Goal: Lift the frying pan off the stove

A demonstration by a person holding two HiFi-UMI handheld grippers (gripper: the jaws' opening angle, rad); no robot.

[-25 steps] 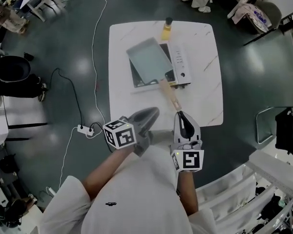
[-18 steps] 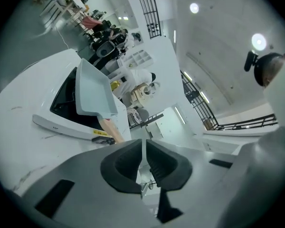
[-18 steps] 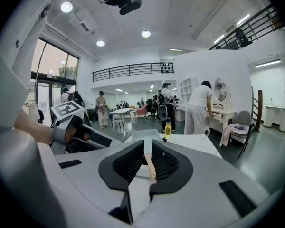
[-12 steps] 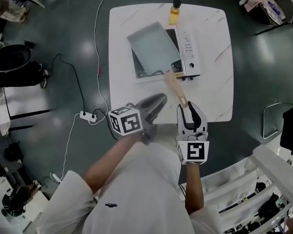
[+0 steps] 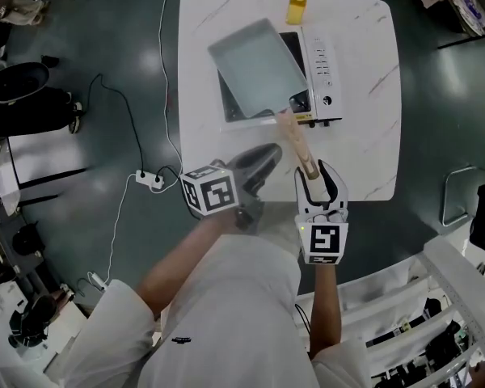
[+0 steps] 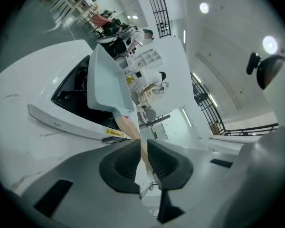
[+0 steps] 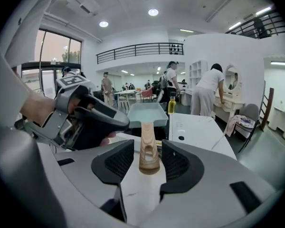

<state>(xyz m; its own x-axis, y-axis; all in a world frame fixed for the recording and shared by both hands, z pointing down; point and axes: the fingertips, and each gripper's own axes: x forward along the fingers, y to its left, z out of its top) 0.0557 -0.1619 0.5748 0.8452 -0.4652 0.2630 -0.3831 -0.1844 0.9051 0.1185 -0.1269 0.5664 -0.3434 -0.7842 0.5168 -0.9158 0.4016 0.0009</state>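
Note:
A rectangular light-blue frying pan (image 5: 255,59) rests tilted on the black induction stove (image 5: 322,71). Its wooden handle (image 5: 295,140) points toward me. My right gripper (image 5: 319,175) straddles the handle's end (image 7: 148,146). Its jaws are opening, with a gap on each side of the wood and no pad pressing on it. My left gripper (image 5: 271,153) hovers over the table just left of the handle. Its jaws are opening by only a sliver and hold nothing (image 6: 142,151). The pan (image 6: 107,84) and stove (image 6: 71,94) lie ahead of the left gripper.
A yellow bottle (image 5: 297,2) stands at the far edge of the white marble table (image 5: 364,136), behind the stove. A power strip (image 5: 149,180) and its cable lie on the dark floor to the left. People and furniture fill the room beyond.
My right gripper's jaws went from shut to wide apart around the handle's end. The left gripper stayed close beside the handle. The pan still rests on the stove.

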